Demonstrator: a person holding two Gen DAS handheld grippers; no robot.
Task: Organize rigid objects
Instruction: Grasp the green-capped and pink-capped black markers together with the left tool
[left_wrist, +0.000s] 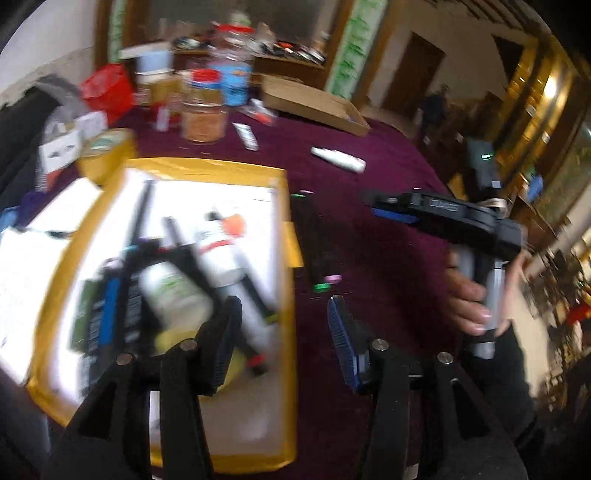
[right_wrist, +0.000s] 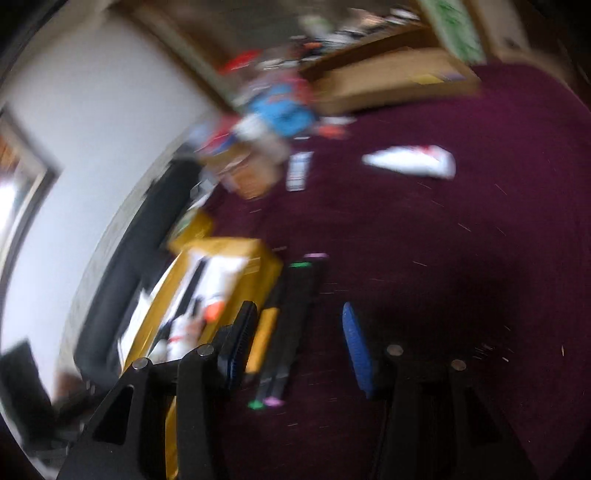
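A yellow-rimmed tray (left_wrist: 184, 166) with a white floor holds white bottles (left_wrist: 173, 295), black pens and a few flat packs. Two black markers (left_wrist: 314, 240) with green and pink ends lie side by side on the maroon cloth just right of the tray. My left gripper (left_wrist: 284, 325) hangs open over the tray's right edge with nothing between its fingers. A hand holds my right gripper (left_wrist: 373, 206) further right. In the blurred right wrist view, my right gripper (right_wrist: 297, 328) is open above the markers (right_wrist: 295, 295), beside the tray (right_wrist: 229, 245), and grips nothing.
A white tube (left_wrist: 338, 158) (right_wrist: 410, 160) lies alone on the cloth. Jars (left_wrist: 205, 110), a red container (left_wrist: 107, 86) and a cardboard box (left_wrist: 314, 103) crowd the table's far side. A yellow tape roll (left_wrist: 107, 151) sits behind the tray. A person (left_wrist: 434, 107) stands far back.
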